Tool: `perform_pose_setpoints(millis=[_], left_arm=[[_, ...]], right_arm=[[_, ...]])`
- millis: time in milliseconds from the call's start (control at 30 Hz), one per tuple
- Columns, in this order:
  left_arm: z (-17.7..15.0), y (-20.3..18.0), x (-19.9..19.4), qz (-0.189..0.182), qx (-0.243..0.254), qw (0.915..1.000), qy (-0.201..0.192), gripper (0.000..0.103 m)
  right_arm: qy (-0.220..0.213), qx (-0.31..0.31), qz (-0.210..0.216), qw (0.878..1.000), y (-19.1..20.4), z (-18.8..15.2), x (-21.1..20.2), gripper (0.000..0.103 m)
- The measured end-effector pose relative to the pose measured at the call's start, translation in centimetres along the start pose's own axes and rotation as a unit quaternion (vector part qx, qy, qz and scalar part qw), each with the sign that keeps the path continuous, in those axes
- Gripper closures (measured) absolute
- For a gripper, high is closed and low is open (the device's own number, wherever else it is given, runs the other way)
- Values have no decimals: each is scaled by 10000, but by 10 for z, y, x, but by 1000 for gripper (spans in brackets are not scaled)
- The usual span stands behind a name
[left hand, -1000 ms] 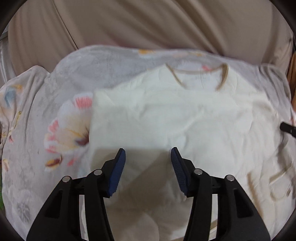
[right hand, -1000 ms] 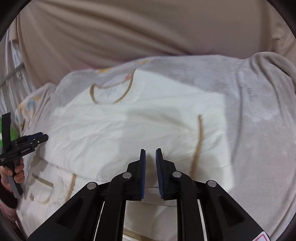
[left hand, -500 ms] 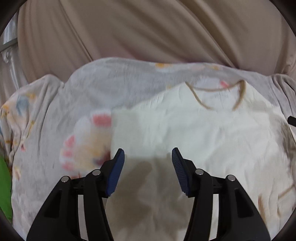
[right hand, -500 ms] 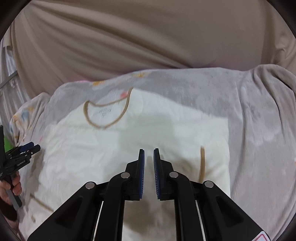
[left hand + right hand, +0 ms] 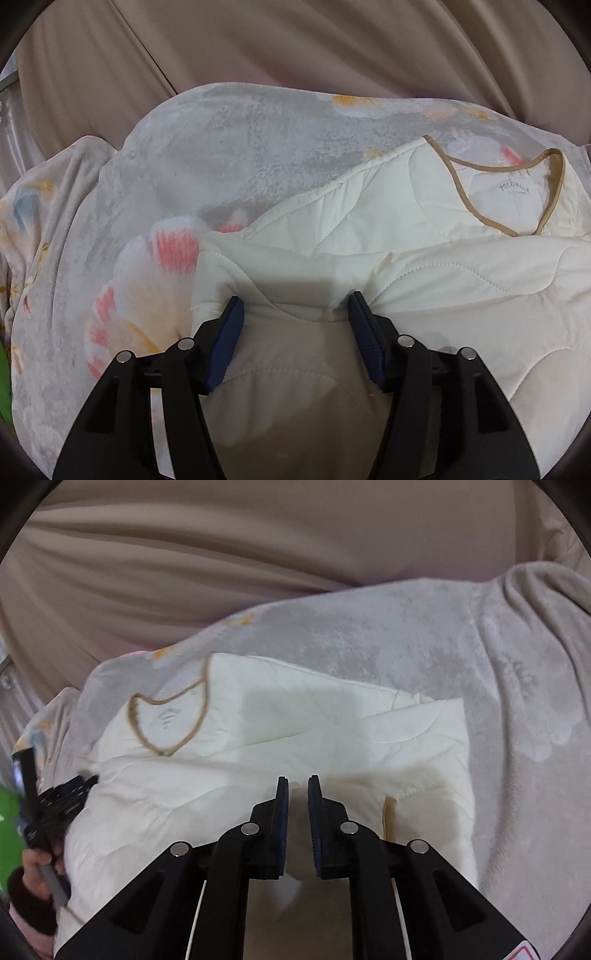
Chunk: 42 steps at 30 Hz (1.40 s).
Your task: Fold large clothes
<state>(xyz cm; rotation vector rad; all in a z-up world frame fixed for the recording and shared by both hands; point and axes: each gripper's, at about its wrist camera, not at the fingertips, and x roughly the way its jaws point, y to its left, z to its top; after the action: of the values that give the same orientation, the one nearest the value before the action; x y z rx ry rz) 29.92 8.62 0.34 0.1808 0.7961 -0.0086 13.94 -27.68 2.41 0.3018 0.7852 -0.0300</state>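
A cream quilted garment (image 5: 424,273) with a tan-trimmed neckline (image 5: 517,195) lies on a grey floral blanket (image 5: 229,158), its sides folded inward. My left gripper (image 5: 295,306) is open, its fingers straddling the garment's folded left edge and pressed low on the cloth. In the right wrist view the same garment (image 5: 295,731) shows with its neckline (image 5: 166,723) to the left. My right gripper (image 5: 297,786) has its jaws nearly together with cream cloth in the narrow gap between them. The left gripper (image 5: 55,805) shows at the far left.
Beige sofa cushions (image 5: 295,55) rise behind the blanket. The blanket bunches into folds at the right (image 5: 535,627). A green object (image 5: 7,830) sits at the far left edge, next to the person's hand (image 5: 37,864).
Both grippers have moved forward and down toward the garment. The left fingers now press on the folded left edge. The neckline has shifted right in the left view.
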Motion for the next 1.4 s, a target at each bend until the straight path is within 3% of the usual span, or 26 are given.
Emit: perform_pose_setpoints(millis=[100, 167, 267, 333, 400, 467, 500, 567, 700, 767, 833, 933, 1000, 1067, 1133, 1233, 1267, 1400], left_arm=[[-2, -4, -1, 64, 29, 10000, -34, 45], [-2, -6, -1, 105, 54, 9999, -59, 45], [-2, -3, -4, 111, 17, 9999, -56, 44], [-5, 5, -17, 76, -64, 9999, -80, 45], [-15, 16, -42, -188, -132, 9996, -147, 42], [-33, 30, -71, -553, -202, 9981, -189, 25], [-46, 36, -85, -705, -196, 9971, -187, 18], [-74, 43, -103, -900, -26, 9959, -86, 18], [-120, 42, -110, -786, 443, 9957, 225, 18], [-127, 43, -105, -584, 514, 9966, 284, 22], [-121, 49, -100, -563, 335, 9974, 300, 39], [-104, 57, -94, -348, 148, 9990, 247, 65], [-100, 60, -91, -367, 109, 9989, 258, 73], [-103, 59, -88, -445, 111, 9985, 302, 78], [-109, 54, -85, -388, 204, 9986, 283, 78], [-112, 47, -81, -316, 269, 9987, 282, 78], [-112, 47, -81, -295, 269, 9988, 294, 78], [-111, 55, -91, -377, 98, 9987, 331, 77]], right_arm=[[199, -221, -61, 9995, 0, -18, -7, 91], [489, -391, -262, 9977, -7, -36, 9, 97], [432, -166, -185, 9988, -13, -38, 1, 98], [332, 15, -80, 9994, -12, -36, -16, 89], [158, -19, 2, 9999, -10, -39, -37, 82], [26, -44, 88, 9999, -11, -48, -58, 52], [1, -51, 92, 9999, -13, -53, -65, 49], [93, 24, 169, 9998, -20, -63, -69, 48], [421, 368, 545, 9969, -30, -72, -49, 49], [503, 390, 619, 9961, -26, -70, -38, 70], [493, 311, 662, 9961, -13, -62, -36, 88], [-208, -3, 873, 9960, 10, -47, -75, 91], [-714, -138, 1134, 9909, 20, -40, -112, 92], [-1029, -215, 1008, 9893, 19, -40, -134, 92], [-686, -194, 543, 9960, 3, -45, -111, 93], [587, 68, -2, 9983, -34, -75, -28, 94], [523, 154, 121, 9984, -40, -81, -20, 94], [408, 7, -71, 9991, -33, -75, -40, 87]])
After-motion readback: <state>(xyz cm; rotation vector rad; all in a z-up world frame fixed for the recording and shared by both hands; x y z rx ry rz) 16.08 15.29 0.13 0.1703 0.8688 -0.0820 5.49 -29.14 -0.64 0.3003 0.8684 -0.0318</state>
